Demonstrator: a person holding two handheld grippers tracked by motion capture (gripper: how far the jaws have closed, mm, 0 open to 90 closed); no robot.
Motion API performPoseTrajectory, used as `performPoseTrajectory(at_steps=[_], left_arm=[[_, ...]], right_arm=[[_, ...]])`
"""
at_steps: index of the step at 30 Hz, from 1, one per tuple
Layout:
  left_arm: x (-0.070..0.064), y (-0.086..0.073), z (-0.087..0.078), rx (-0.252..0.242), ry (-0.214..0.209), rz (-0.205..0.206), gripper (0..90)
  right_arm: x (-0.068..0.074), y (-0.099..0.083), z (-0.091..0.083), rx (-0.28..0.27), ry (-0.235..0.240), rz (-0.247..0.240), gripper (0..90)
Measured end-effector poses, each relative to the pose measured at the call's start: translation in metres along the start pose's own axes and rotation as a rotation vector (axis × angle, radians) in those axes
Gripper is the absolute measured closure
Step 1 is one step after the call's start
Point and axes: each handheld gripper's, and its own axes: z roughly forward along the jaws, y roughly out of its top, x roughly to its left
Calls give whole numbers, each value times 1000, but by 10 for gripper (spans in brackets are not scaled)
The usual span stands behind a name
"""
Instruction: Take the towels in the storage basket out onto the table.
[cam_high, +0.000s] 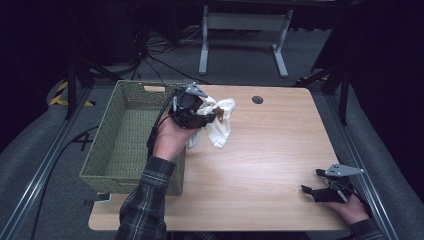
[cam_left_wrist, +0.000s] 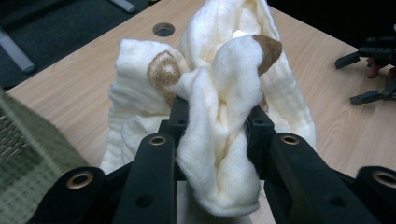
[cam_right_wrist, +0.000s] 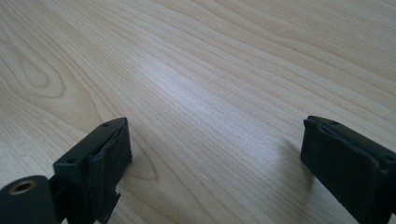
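The left gripper (cam_left_wrist: 212, 126) has its jaws pressed onto a bunched fold of the cream cloth (cam_left_wrist: 219, 93), which fills the gap between them and hangs below. The cloth carries brown round patches. In the high view, the left gripper (cam_high: 207, 114) holds the cloth (cam_high: 220, 125) above the table (cam_high: 270, 150), just beside the right wall of the green woven basket (cam_high: 125, 135); the lower end of the cloth hangs toward the tabletop. The basket stands at the left end of the table.

The right gripper (cam_right_wrist: 215, 154) has its jaws spread wide with bare wood between them. In the high view, the right gripper (cam_high: 315, 192) rests low at the near right corner of the table, well apart from the cloth.
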Motion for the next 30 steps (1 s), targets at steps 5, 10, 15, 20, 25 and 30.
performPoseTrajectory(at_steps=[5, 10, 15, 20, 25, 30], left_arm=[[-12, 8, 19, 10, -27, 23, 716], [-26, 15, 39, 27, -56, 50, 716], [-44, 21, 67, 27, -99, 70, 716], [-54, 23, 87, 54, -117, 88, 716], [-65, 24, 112, 82, -135, 105, 715], [-76, 22, 136, 105, -154, 119, 714]], right_arm=[[0, 0, 0, 1, 1, 1, 91], [0, 0, 0, 0, 0, 0, 91], [0, 0, 0, 0, 0, 0, 91], [0, 0, 0, 0, 1, 0, 91], [0, 0, 0, 0, 2, 0, 91], [0, 0, 0, 2, 2, 0, 90]])
